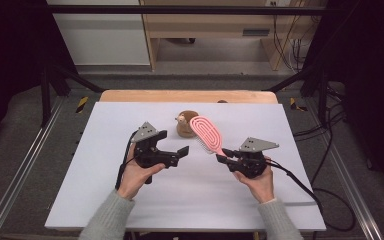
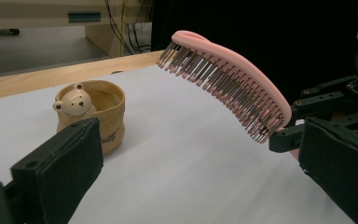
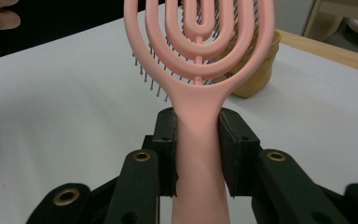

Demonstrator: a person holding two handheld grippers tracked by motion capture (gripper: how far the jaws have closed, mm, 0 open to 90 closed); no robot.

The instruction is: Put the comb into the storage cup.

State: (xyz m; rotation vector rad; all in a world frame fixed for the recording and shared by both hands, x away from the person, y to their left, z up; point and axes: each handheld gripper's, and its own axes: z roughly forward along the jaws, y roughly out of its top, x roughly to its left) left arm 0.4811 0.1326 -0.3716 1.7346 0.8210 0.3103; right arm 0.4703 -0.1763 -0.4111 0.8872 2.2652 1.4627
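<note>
The white table [image 1: 130, 200] spreads under both hands, with a strip of bare wood along its far edge. Above it, the right tool [image 1: 223, 159] is clenched on a pink hairbrush [image 1: 206, 133]: in the right gripper view its two black pads press either side of the brush's handle [image 3: 198, 140], and the looped, slotted head rises straight out ahead of the jaws. From the left gripper view the brush hangs clear of the table, tilted upward away from the right tool, its bristles [image 2: 223, 88] facing down. The left tool [image 1: 182, 152] is released, jaws apart with nothing between them, and points toward the brush, which lies ahead of it and toward its right jaw without touching it. Beyond the brush head, farther from both tools, a small tan cup with a bear's head on its rim [image 2: 93, 112] stands upright on the table, ahead of the left tool's left jaw.
</note>
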